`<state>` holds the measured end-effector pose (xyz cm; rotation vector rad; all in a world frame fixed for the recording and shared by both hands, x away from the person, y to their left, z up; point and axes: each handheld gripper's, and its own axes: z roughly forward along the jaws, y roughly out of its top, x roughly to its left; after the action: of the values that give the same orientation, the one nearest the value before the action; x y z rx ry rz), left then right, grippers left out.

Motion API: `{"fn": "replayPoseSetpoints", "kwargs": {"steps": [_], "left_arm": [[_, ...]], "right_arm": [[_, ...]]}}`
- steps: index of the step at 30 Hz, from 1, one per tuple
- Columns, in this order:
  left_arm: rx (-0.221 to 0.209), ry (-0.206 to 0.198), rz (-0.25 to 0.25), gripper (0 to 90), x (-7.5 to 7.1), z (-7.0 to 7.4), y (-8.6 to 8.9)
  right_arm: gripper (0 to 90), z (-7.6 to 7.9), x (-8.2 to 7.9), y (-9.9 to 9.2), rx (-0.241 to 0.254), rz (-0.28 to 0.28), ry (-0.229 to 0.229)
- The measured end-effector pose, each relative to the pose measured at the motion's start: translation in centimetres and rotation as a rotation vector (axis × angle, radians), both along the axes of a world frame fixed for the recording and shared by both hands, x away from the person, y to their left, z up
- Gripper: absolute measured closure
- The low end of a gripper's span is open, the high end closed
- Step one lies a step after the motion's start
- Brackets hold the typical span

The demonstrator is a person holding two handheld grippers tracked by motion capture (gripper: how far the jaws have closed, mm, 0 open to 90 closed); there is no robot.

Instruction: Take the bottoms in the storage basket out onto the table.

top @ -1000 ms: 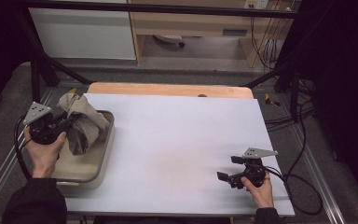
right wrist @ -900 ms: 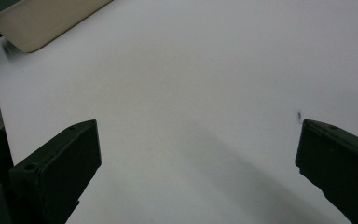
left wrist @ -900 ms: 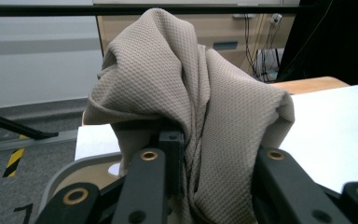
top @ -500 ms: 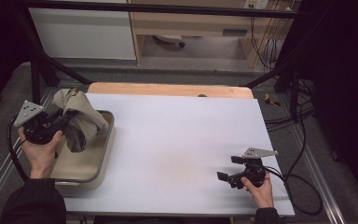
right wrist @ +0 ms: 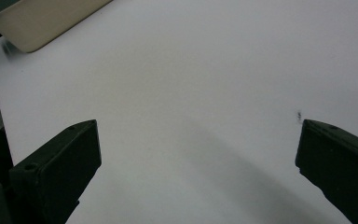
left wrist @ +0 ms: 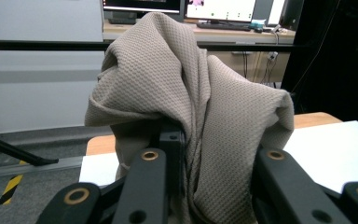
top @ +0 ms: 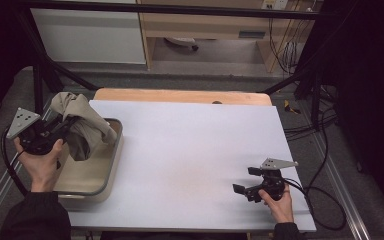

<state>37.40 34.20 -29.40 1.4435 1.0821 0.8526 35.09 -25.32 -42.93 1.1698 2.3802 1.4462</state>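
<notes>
Your left gripper [top: 62, 131] is clamped on the beige waffle-weave cloth [top: 82, 127], held bunched above the cream tray [top: 111, 165] at the table's left edge; your right gripper [top: 250, 186] rests near the white table's [top: 190, 150] front right corner, jaws wide apart, nothing between them.

Cloth [left wrist: 200, 107]: taupe-beige, fine waffle weave. Tray [top: 111, 165]: cream with a grey rim. Table top [top: 190, 150]: plain white, far edge strip light wood. Grippers black, left [top: 62, 131], right [top: 244, 181], each with a grey plate on top.
</notes>
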Motion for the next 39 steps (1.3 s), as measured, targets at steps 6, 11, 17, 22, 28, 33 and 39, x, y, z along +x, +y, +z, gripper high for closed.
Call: {"fn": "replayPoseSetpoints", "kwargs": {"steps": [6, 11, 17, 22, 28, 33, 39], "left_arm": [[-0.011, -0.023, -0.006, 72.1, -0.3, 0.7, -0.1], [-0.019, -0.042, -0.010, 72.1, -0.6, 1.2, -0.1], [-0.028, -0.057, -0.010, 72.1, -0.8, 1.6, -0.1], [-0.035, -0.071, -0.008, 72.1, -1.0, 1.8, -0.2], [-0.041, -0.089, -0.012, 72.2, -1.2, 2.2, -0.4], [-0.043, -0.103, -0.017, 72.2, -1.4, 2.6, -0.6], [-0.045, -0.122, -0.027, 72.2, -1.6, 3.0, -1.0]], "right_arm": [[0.6, 0.0, 0.0, 0.0, 0.002, -0.002, -0.002], [0.5, 0.0, 0.0, 0.0, 0.003, -0.002, -0.001], [0.6, 0.0, 0.0, 0.0, 0.002, -0.002, -0.002], [0.6, 0.0, 0.0, 0.0, 0.003, -0.004, 0.001], [0.5, 0.0, 0.0, 0.0, 0.002, -0.002, -0.002], [0.6, 0.0, 0.0, 0.0, 0.003, -0.004, 0.000], [0.6, 0.0, 0.0, 0.0, 0.001, -0.002, -0.001]]}}
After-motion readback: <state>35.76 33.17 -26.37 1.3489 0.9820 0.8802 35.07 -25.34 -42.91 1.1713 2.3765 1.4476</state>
